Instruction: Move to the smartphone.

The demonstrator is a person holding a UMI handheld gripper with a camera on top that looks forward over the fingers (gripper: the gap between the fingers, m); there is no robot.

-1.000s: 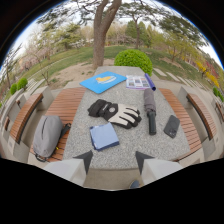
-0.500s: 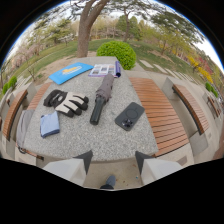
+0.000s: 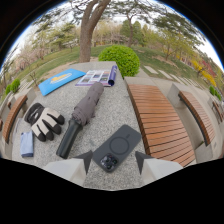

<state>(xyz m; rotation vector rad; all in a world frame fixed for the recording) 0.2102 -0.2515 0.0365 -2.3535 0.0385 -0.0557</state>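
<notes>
I've got the gripper [image 3: 112, 167] hovering low over a stone table [image 3: 107, 117], fingers spread apart, holding nothing. The smartphone [image 3: 116, 148] lies face down on the table, dark case with a ring mark on its back, camera cluster nearest me. Its near end sits between the two fingertips [image 3: 80, 162], gap on both sides, no contact that I can see; the rest of it runs ahead of the fingers, angled away to the right.

Just left of the phone: a folded grey umbrella [image 3: 80, 119] with a black handle, lying diagonally, handle end near the left finger. Further left, a pair of black and white gloves [image 3: 44, 121], touching or nearly touching the umbrella handle. Beyond the gloves toward the table edge, a small light-blue pouch-like item [image 3: 27, 143]; can't tell what it is.

At the far side of the table: a blue booklet [image 3: 61, 80] and an open magazine [image 3: 98, 77], side by side.

Right of the table, a wooden slat bench [image 3: 160, 125], another bench [image 3: 197, 116] past it. Round green bush [image 3: 120, 59] and a tree trunk [image 3: 92, 27] beyond the table.
</notes>
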